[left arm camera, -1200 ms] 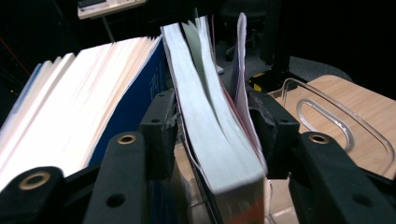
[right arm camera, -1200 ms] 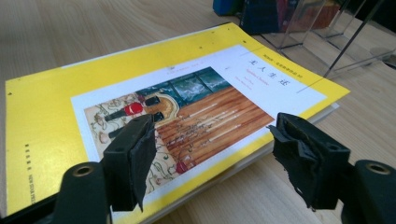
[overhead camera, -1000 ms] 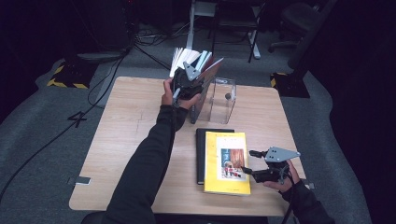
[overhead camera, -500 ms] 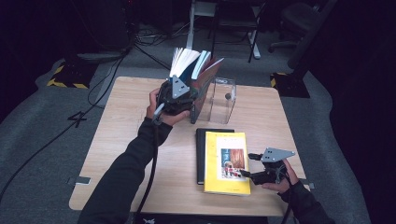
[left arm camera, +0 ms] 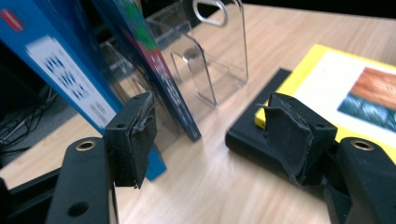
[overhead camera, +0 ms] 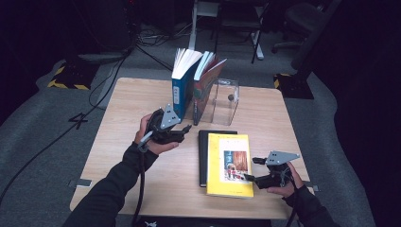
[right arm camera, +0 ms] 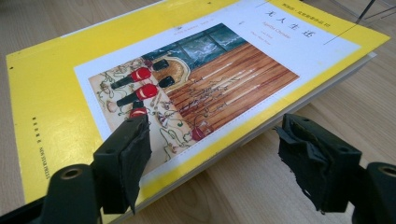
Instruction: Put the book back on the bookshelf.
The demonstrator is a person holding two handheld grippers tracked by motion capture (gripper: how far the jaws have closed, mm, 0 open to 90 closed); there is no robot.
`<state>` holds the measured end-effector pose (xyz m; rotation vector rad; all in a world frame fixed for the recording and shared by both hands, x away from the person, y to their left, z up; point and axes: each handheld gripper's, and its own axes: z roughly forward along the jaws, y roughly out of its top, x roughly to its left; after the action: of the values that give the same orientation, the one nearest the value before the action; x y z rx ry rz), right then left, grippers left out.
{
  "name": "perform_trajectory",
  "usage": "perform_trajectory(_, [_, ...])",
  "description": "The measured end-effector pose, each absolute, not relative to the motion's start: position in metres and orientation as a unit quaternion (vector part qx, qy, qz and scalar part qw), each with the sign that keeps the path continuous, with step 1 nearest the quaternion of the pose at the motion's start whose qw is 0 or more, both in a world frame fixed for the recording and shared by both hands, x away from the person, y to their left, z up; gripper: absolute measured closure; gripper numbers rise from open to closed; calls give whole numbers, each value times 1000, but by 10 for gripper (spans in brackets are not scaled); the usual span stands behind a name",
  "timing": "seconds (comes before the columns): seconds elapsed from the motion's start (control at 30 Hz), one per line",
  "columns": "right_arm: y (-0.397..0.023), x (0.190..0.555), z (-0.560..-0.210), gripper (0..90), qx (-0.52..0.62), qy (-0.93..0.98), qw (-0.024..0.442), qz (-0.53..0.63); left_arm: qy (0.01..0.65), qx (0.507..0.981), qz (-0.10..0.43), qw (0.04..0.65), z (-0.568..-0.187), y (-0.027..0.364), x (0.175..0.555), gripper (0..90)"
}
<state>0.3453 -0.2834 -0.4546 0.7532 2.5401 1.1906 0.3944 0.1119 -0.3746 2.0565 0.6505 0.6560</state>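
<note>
At table's near edge, right gripper (overhead camera: 251, 170) straddles the yellow book (overhead camera: 229, 163), jaws apart for pickup; left gripper (overhead camera: 184, 132), just opening and empty, approaches.

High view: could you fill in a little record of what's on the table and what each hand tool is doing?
standing books: blue book and dark book, upright, leaning at the clear stand
flat books: yellow book lying on a black book
left tool: jaws open, have just been opening, nothing between them, near the black book
right tool: jaws open, at the yellow book's edge, not gripping
surface: wooden table
</note>
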Motion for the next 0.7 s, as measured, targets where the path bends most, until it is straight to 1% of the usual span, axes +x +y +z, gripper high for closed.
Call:
perform_trajectory(0.1, [-284, 344, -454, 257, 257, 869, 117, 405, 251, 833, 260, 418, -382, 113, 388, 343])
perform_trajectory(0.27, [-285, 342, -455, 257, 257, 870, 109, 407, 245, 844, 239, 413, -394, 114, 379, 322])
perform_trajectory(0.37, [-286, 342, -456, 255, 257, 870, 104, 408, 237, 854, 223, 405, -409, 114, 370, 307])
perform_trajectory(0.57, [-282, 339, -457, 230, 255, 874, 79, 406, 218, 875, 188, 390, -435, 115, 354, 284])
perform_trajectory(0.63, [-281, 340, -457, 198, 254, 877, 68, 402, 211, 883, 176, 381, -446, 116, 348, 281])
perform_trajectory(0.7, [-281, 341, -458, 192, 261, 876, 59, 401, 204, 891, 162, 372, -457, 116, 342, 277])
